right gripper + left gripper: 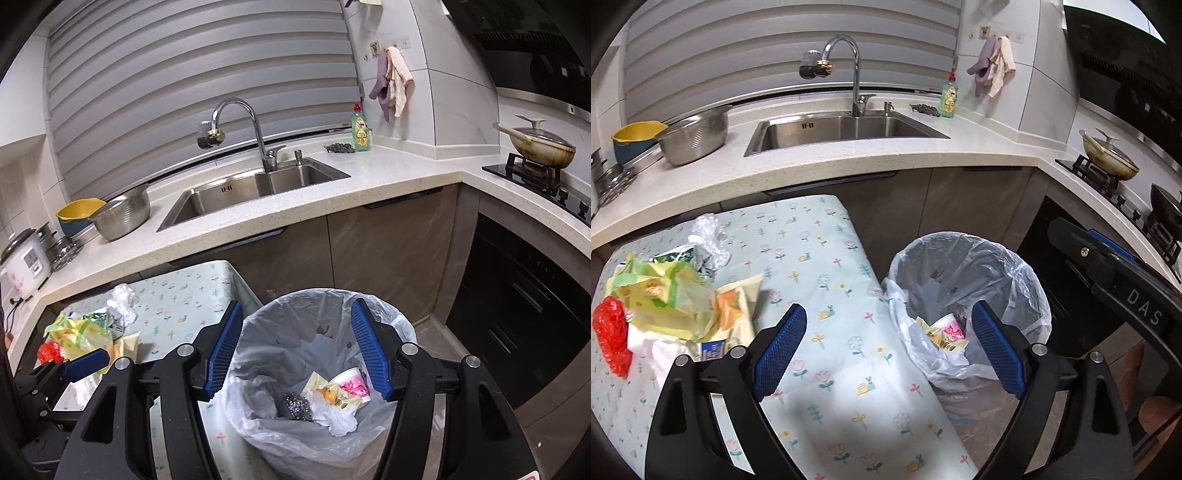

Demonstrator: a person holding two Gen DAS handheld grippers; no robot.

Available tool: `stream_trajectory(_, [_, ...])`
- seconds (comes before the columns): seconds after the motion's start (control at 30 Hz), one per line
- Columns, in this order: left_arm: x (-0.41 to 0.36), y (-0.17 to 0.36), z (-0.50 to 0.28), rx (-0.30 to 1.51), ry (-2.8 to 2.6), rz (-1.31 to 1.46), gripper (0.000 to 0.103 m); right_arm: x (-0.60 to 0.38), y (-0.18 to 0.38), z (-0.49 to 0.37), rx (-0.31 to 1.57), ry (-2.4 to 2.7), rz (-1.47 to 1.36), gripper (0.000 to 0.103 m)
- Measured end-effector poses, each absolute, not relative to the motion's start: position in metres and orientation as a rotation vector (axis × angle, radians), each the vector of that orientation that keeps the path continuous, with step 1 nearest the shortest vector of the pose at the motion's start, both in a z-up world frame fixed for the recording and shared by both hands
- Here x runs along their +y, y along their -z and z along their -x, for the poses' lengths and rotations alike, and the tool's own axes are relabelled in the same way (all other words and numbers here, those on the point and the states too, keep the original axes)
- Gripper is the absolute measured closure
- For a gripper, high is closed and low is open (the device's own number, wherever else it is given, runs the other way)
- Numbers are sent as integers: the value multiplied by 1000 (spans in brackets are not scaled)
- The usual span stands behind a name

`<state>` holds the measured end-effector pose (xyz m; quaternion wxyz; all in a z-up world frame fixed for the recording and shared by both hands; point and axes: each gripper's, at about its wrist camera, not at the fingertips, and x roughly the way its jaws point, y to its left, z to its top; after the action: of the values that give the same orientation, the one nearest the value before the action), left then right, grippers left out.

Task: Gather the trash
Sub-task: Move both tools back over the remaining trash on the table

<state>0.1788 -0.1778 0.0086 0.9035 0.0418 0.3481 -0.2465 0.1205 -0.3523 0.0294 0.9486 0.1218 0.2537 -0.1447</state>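
Observation:
A trash bin (pixel 971 258) lined with a clear bag stands on the floor right of a floral-cloth table (pixel 827 280). In the bin (pixel 295 306) lie a paper cup (pixel 351 384), a steel scourer (pixel 297 406), wrappers and white tissue. A trash pile (pixel 672 295) lies on the table's left: yellow-green wrappers, a red mesh bag (pixel 611 332), crumpled clear plastic (pixel 709 236), white tissue. My left gripper (pixel 888 343) is open and empty over the table's right edge. My right gripper (pixel 295 350) is open and empty above the bin. The left gripper's finger (pixel 85 363) shows beside the pile.
A counter (pixel 849 162) with a sink (pixel 842 129), faucet, steel colander (pixel 694 136), yellow bowl and dish soap bottle (pixel 948 96) runs behind. A stove with a pan (pixel 1108 155) and an oven are at the right. The right gripper's body (pixel 1126 288) crosses the right side.

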Motion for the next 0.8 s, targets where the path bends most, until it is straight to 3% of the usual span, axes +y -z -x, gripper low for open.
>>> stream_trajectory(0.3, [-119, -26, -169, 699, 436, -45, 12, -304, -49, -112, 499, 244, -224, 33])
stream_trajectory(0.8, [-10, -23, -166, 721, 300, 20, 12, -208, -52, -113, 521, 120, -198, 32])
